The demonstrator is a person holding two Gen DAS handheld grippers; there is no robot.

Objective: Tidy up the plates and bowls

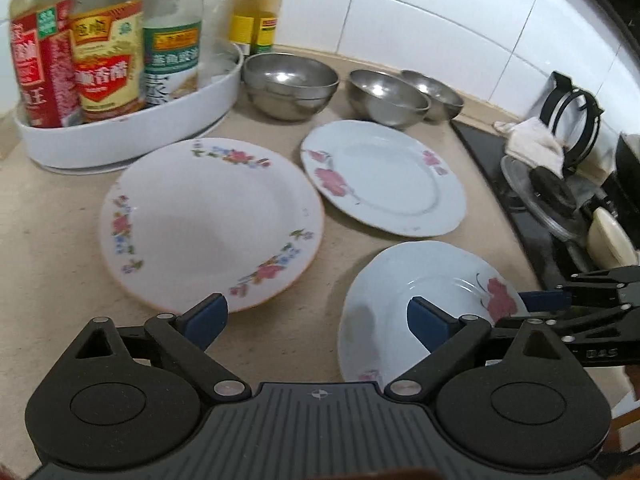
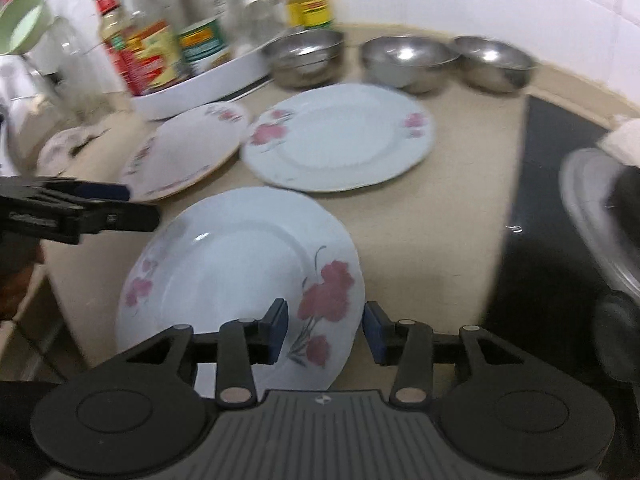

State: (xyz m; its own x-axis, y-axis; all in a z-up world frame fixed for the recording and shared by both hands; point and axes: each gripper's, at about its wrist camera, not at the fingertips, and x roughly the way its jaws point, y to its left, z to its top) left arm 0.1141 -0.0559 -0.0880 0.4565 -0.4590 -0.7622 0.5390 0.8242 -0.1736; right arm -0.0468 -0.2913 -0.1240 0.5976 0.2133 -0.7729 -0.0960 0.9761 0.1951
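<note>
Your right claw point(image 2: 325, 330) stands apart, straddling the near rim of the nearest plate point(image 2: 240, 276), apparently lined up to pinch its edge; your left claw point(image 1: 316, 322) hangs wide open over that plate's left side. Beyond that plate, two more plates point(image 1: 384, 178) lie separately on the tabletop point(image 1: 52, 240), with three steel bowls point(image 1: 290, 84) farther back, all unstacked.

White tiled wall point(image 1: 420, 20) — beige countertop point(image 1: 52, 240)

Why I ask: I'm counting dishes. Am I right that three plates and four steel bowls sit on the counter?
Not quite: three steel bowls, not four, as the left wrist view shows. The three plates on the counter are right.
</note>
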